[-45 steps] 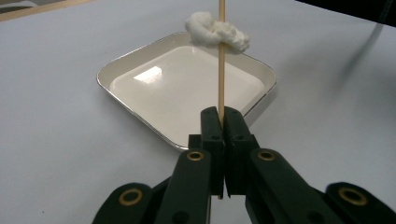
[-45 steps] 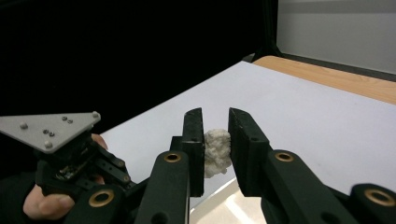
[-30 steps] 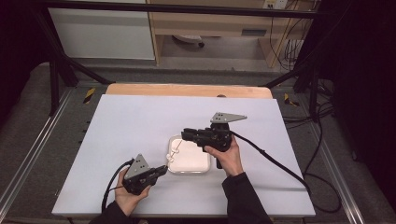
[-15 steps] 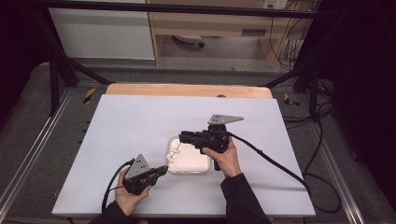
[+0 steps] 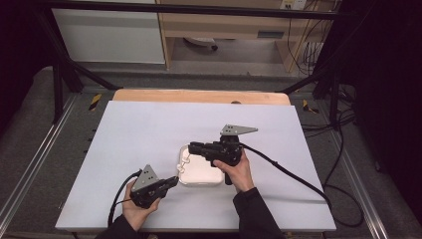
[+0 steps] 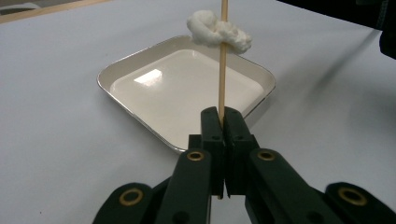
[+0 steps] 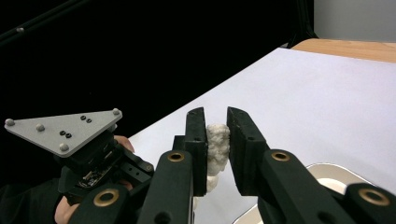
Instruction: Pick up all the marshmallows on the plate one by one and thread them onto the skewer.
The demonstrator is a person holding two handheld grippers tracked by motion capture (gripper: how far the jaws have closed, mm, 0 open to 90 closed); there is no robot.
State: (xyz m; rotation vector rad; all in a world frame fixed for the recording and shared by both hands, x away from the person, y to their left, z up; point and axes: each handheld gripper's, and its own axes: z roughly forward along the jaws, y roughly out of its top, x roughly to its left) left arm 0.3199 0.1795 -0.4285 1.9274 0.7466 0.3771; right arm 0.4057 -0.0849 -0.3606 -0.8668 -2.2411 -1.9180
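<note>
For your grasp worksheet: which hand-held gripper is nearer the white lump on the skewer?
Right. The right hand-held gripper pinches the lump; the left hand-held gripper clamps the skewer farther down.

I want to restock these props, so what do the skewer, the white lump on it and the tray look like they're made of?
Skewer: pale tan, matte, thin and straight, probably bamboo or wood.
White lump: fluffy, irregular, matte, maybe cotton or marshmallow.
Tray: glossy cream with a bright glare patch, perhaps enamelled metal or melamine.
</note>
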